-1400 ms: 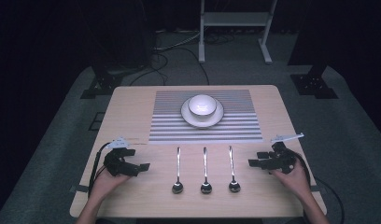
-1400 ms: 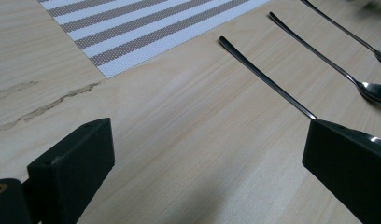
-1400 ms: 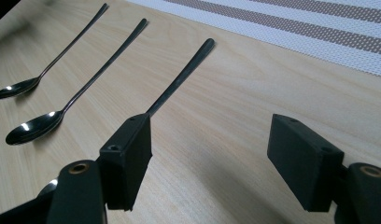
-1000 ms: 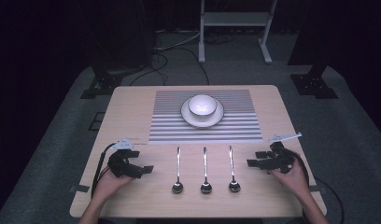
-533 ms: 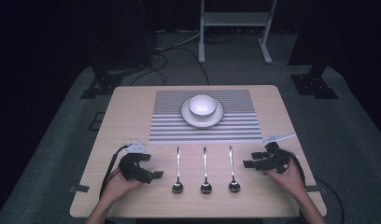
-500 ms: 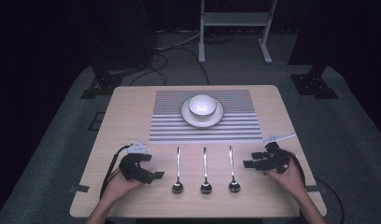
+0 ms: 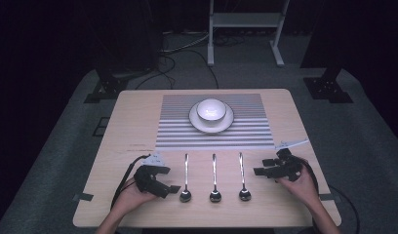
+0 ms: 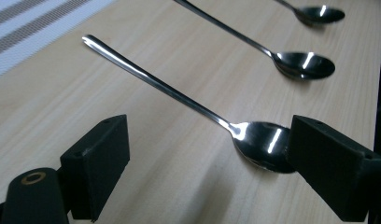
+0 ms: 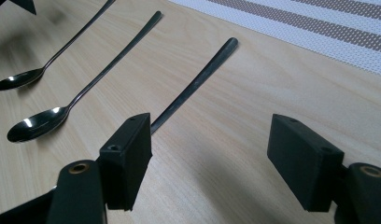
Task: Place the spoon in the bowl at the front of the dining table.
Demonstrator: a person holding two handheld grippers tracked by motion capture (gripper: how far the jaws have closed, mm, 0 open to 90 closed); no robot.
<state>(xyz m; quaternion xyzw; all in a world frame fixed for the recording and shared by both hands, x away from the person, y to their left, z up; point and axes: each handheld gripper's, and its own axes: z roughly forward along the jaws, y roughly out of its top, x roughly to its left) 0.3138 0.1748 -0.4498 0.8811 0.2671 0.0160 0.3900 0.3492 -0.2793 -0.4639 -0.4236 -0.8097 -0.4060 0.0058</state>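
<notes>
Black blocky fingers (image 8: pixel 102 163), trailing cables

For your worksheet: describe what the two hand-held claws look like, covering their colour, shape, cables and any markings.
Both are black. The left claw and right claw each have two blocky rectangular jaws with small round holes, and a brass-coloured ring at the joints. A black cable trails from each. A pale grey plate tops each one. No sleeves show on the forearms.

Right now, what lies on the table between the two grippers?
Three spoons in a row: left spoon, middle spoon, right spoon, between left gripper and right gripper, in the high view.
</notes>
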